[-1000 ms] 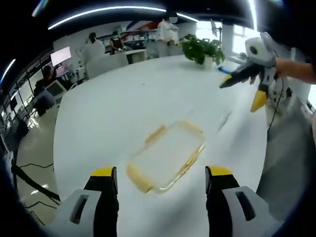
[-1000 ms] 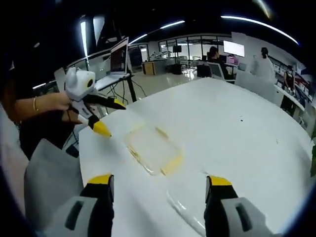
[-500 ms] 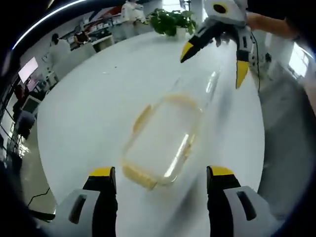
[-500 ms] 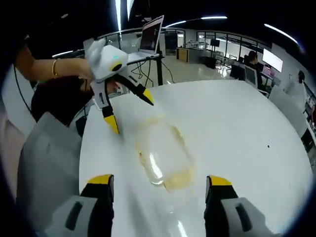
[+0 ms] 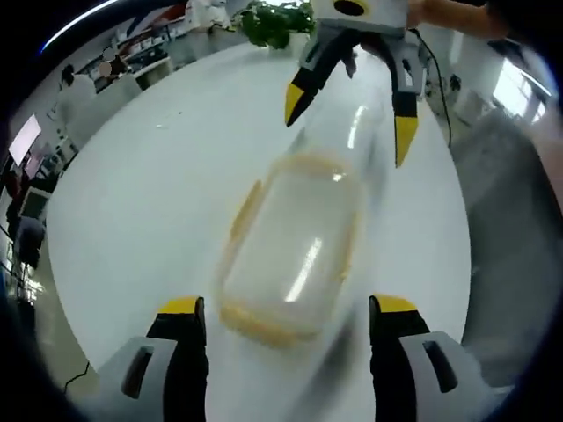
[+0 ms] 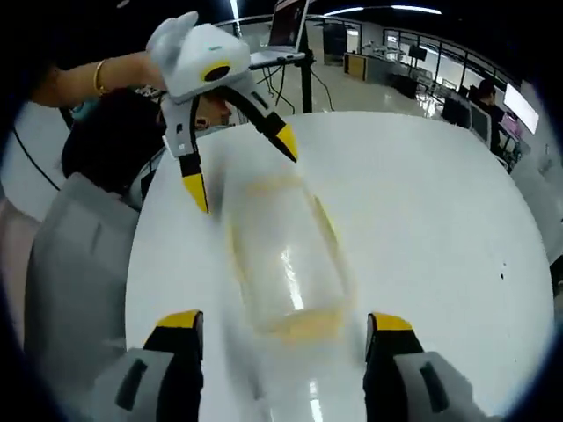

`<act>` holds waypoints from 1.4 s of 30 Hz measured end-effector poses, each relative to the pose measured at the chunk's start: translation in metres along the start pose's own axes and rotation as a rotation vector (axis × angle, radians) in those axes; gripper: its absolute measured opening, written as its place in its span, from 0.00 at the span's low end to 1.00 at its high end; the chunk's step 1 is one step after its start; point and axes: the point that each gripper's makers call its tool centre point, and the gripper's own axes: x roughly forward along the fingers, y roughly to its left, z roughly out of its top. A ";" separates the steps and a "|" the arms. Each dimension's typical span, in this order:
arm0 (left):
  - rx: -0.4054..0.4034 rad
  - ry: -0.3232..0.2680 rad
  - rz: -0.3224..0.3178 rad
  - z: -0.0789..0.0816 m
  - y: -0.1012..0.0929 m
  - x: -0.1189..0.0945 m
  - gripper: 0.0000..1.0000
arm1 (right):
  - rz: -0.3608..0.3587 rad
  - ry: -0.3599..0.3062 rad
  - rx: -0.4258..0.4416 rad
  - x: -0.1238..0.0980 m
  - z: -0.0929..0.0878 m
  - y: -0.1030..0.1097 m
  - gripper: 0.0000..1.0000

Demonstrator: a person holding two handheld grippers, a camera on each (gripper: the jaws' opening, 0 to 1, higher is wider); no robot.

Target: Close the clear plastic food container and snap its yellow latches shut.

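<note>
bright, motion-blurred; glare streaks; fisheye-warped edges

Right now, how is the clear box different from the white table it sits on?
The clear box is see-through with yellow edges; the white table is solid plain white. The box is small and raised with rounded corners; the table is wide and flat, spreading out on every side of it. Both are shiny and show glare from the lights.

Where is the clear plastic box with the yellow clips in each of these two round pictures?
Left gripper view: the clear container lies mid-picture on the white table, between the left gripper below and the right gripper above.
Right gripper view: the container sits centre, above the right gripper, below the left gripper.
Shared landmark: the white table.
</note>
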 end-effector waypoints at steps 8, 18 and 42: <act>0.024 0.036 -0.023 -0.005 0.001 0.009 0.74 | -0.006 0.057 0.005 0.013 -0.009 -0.001 0.74; 0.056 0.096 -0.028 -0.019 0.002 0.015 0.73 | -0.003 0.100 -0.006 0.029 -0.012 -0.002 0.73; 0.081 0.117 -0.034 -0.022 0.006 0.023 0.67 | -0.053 0.141 -0.072 0.042 -0.022 -0.011 0.72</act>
